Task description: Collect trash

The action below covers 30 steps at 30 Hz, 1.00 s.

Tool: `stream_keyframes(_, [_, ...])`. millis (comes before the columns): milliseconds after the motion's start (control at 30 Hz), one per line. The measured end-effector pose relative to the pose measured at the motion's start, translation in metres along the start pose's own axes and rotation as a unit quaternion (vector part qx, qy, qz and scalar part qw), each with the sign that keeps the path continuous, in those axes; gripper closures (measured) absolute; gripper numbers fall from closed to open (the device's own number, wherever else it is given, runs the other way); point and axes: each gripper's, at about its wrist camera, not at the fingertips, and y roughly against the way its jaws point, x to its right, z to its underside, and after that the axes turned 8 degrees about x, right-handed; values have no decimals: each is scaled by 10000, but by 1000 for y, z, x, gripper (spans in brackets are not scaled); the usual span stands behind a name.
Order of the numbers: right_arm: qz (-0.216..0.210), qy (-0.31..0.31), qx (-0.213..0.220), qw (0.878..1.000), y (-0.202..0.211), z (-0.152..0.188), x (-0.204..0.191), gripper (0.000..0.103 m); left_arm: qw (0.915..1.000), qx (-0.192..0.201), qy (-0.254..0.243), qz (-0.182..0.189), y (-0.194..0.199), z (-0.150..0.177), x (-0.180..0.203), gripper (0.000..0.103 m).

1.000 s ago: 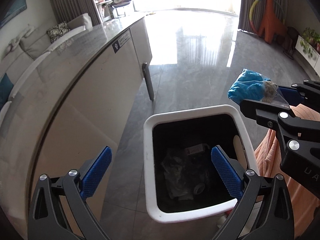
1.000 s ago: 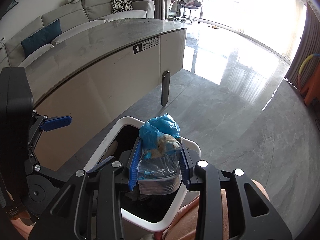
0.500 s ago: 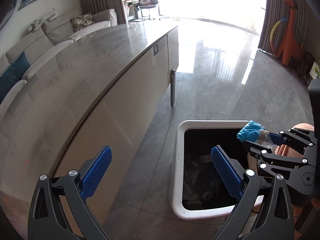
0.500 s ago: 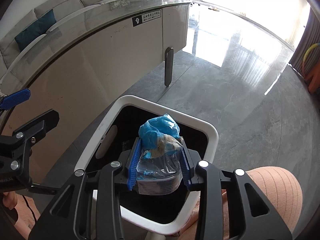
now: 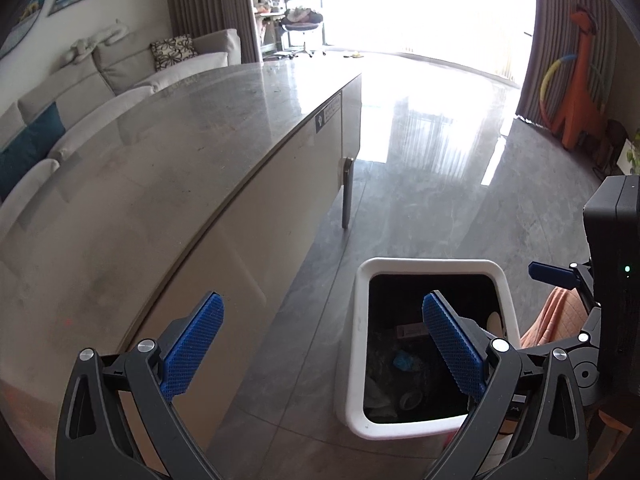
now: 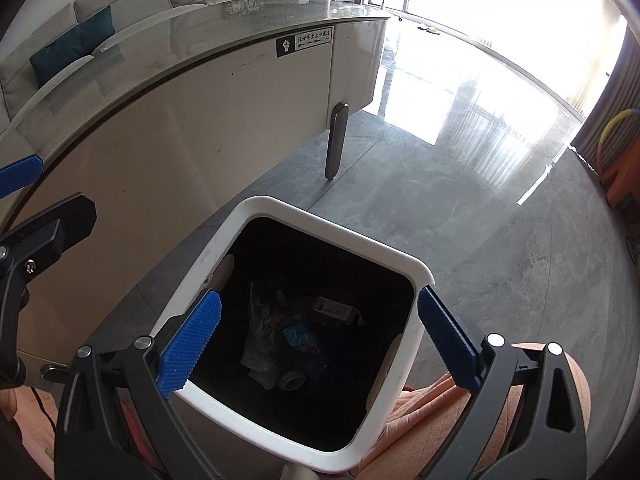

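Over the white bin [image 6: 418,276], your right gripper [image 6: 316,340] has just sprung wide and empty; lift clear, left gripper [image 5: 320,344] likewise open, holding nothing.

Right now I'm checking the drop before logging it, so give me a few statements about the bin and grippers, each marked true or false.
1. The right gripper holds a bag. False: its jaws have just been opening, wide apart, with nothing between them.
2. A blue crumpled item lies inside the white bin. True.
3. The bin stands on the countertop. False: it stands on the grey floor beside the counter.
4. The left gripper is open and empty. True.
5. The bin has a lid on. False: it is open-topped.
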Motion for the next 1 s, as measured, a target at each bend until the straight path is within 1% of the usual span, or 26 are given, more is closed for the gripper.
stream_keyframes(100, [-83, -34, 204, 9998, 11, -10, -4, 5, 9999, 110, 124, -29, 7, -5, -8, 5])
stream_keyframes(233, [-236, -40, 605, 9979, 34, -32, -15, 5, 9983, 407, 376, -167, 23, -17, -26, 5])
stream_keyframes(333, [-409, 10, 936, 9948, 51, -56, -26, 5, 9953, 667, 661, -242, 39, -27, -46, 5])
stream_keyframes(433, [-578, 72, 1275, 9901, 71, -79, -42, 5, 9905, 875, 994, -377, 57, -36, -70, 5])
stream_keyframes(500, [-731, 108, 1477, 9863, 83, -93, -54, 5, 9850, 1053, 1221, -614, 71, -42, -88, 5])
stream_keyframes(567, [-836, 220, 1678, 9820, 93, -107, -69, 5, 9776, 1216, 1454, -911, 86, -45, -107, 5])
stream_keyframes(633, [-903, 320, 1839, 9783, 101, -119, -86, 5, 9695, 1376, 1683, -1128, 101, -48, -126, 5])
stream_keyframes(733, [-1107, 421, 2041, 9718, 112, -130, -111, 5, 9590, 1510, 1936, -1414, 121, -49, -152, 5])
stream_keyframes(900, [-1504, 483, 2285, 9607, 123, -143, -149, 5, 9429, 1692, 2185, -1857, 151, -46, -188, 5])
stream_keyframes(967, [-1584, 441, 2340, 9582, 125, -149, -159, 5, 9362, 1768, 2239, -2054, 161, -43, -198, 5])
stream_keyframes(1000, [-1619, 430, 2366, 9571, 125, -151, -164, 5, 9341, 1782, 2228, -2145, 165, -41, -201, 5])
